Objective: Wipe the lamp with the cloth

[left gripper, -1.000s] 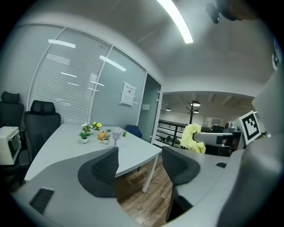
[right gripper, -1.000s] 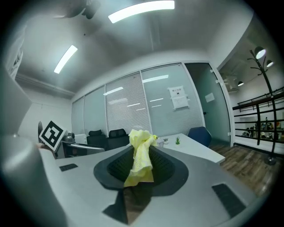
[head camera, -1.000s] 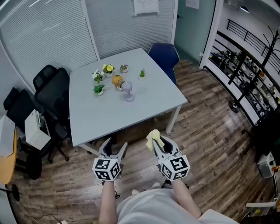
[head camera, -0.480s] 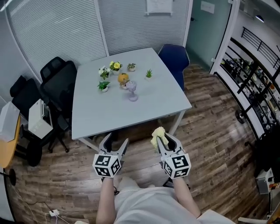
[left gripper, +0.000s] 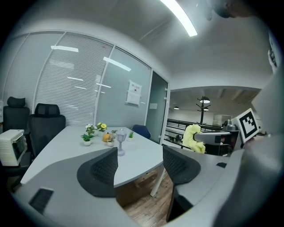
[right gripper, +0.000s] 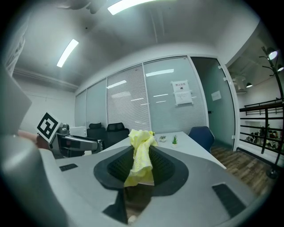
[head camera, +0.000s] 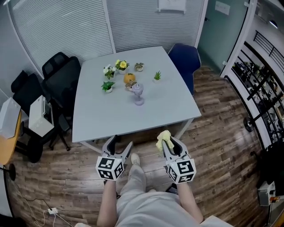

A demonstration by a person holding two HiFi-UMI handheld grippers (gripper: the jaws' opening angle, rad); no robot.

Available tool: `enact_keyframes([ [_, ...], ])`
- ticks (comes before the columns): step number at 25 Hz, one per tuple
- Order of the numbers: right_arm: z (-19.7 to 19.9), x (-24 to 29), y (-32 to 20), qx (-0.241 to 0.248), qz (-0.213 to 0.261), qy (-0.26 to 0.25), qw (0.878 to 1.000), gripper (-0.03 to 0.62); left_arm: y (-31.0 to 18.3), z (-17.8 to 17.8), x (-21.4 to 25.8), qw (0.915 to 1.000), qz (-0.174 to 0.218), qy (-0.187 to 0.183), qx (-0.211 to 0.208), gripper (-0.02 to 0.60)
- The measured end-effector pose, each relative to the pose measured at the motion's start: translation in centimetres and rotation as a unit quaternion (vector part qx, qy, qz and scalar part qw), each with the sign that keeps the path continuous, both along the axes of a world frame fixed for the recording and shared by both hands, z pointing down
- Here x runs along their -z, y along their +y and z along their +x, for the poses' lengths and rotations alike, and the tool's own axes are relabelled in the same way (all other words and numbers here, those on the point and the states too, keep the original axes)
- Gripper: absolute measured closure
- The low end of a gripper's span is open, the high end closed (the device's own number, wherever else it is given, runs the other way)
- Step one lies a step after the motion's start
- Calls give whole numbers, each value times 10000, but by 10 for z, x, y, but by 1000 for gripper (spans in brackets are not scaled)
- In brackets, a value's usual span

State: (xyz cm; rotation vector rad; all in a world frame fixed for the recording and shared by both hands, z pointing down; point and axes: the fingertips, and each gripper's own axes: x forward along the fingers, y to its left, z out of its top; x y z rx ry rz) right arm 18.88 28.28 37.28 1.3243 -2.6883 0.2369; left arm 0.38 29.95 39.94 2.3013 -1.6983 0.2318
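Right gripper [head camera: 167, 143] clamps the limp cloth [head camera: 164, 136], left gripper [head camera: 119, 145] gapes empty; the lamp [head camera: 138, 93], well in from the table's [head camera: 102, 122] near edge, looks light and tippy, so steady its base.

The cloth [right gripper: 141, 153] stands clamped in the right gripper [right gripper: 142, 165]. Its lower end is lost between the pads, and its upper folds hide the part of the table [right gripper: 195, 148] straight ahead of the jaws. Far ahead of that gripper, the lamp [head camera: 138, 93] and the pots [head camera: 116, 73] beyond it are too small to tell in detail. The sheet [head camera: 171, 4] on the glass wall is cut by the top edge, its print unreadable. The hand behind the gripper's marker cube is hidden.
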Motion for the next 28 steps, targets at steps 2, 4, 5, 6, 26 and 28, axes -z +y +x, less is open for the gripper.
enact_keyframes([
  [2,1,-4,-21,-68,-4,82,9999,480,-25,1,-8,9999,-23,68,-91,282],
  [4,-4,-9,-48,-143,-7,146,9998,480,-56,-3,-14,9998,-37,99,-184,282],
  [5,-8,-10,-63,-174,-7,164,9997,480,-73,-7,-16,9997,-33,100,-221,282],
  [6,-11,-11,-78,-202,2,181,9996,480,-90,-10,-17,9996,-31,98,-259,282],
  [26,-89,-34,-314,-676,-437,382,9960,480,-338,-74,-88,9856,-958,-85,-1391,278],
  [28,-94,-38,-323,-715,-481,430,9954,480,-344,-75,-98,9812,-1057,-60,-1612,278],
])
